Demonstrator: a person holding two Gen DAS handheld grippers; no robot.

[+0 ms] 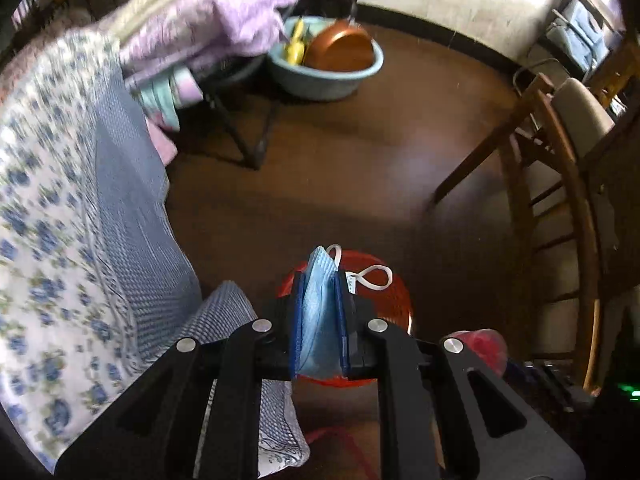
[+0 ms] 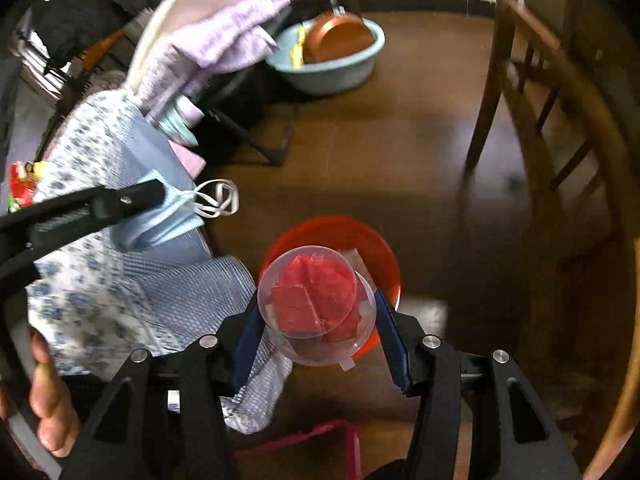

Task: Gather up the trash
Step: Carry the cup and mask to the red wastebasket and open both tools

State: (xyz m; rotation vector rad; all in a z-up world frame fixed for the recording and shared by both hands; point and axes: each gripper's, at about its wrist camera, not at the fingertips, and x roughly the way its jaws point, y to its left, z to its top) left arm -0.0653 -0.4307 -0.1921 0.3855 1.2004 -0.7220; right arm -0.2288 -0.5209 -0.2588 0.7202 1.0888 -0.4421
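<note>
While over dark brown floor (image 1: 360, 152): left tongs (image 1: 320, 312) pinching mask (image 1: 318, 320), right tongs (image 2: 320, 320) clasping cup (image 2: 316, 304).

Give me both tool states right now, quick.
Left tool: closed on a blue face mask.
Right tool: closed on a clear plastic cup with red scraps inside, above the red basket.

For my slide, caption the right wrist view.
Right gripper holds a clear plastic cup above the red basket.
</note>
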